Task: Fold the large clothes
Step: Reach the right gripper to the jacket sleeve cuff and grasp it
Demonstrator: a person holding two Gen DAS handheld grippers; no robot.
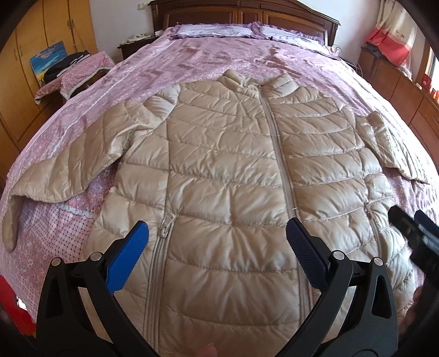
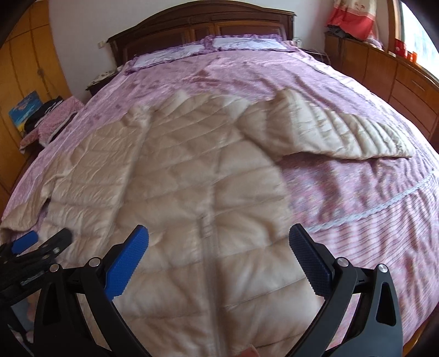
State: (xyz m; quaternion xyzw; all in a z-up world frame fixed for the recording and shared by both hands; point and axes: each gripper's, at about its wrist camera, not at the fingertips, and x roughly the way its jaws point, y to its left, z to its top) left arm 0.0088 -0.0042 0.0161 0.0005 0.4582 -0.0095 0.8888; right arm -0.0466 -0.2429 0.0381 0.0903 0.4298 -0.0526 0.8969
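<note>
A beige quilted puffer jacket (image 1: 225,153) lies front-up and zipped on the bed, collar towards the headboard, both sleeves spread out to the sides. My left gripper (image 1: 216,247) hovers open over its lower hem, between the left pocket zip and the centre zip, with nothing between its blue pads (image 1: 129,255). In the right wrist view the same jacket (image 2: 170,175) looks blurred, and my right gripper (image 2: 218,247) stands open above its lower right part, near the pocket zip. Each gripper shows at the edge of the other's view: the right gripper (image 1: 414,236), the left gripper (image 2: 35,247).
The bed carries a pink-purple floral bedspread (image 1: 208,57) with pillows (image 1: 216,30) against a dark wooden headboard (image 1: 247,13). A wooden wardrobe (image 1: 33,33) and a covered chair (image 1: 79,71) stand to the left. Wooden drawers (image 2: 406,85) run along the right.
</note>
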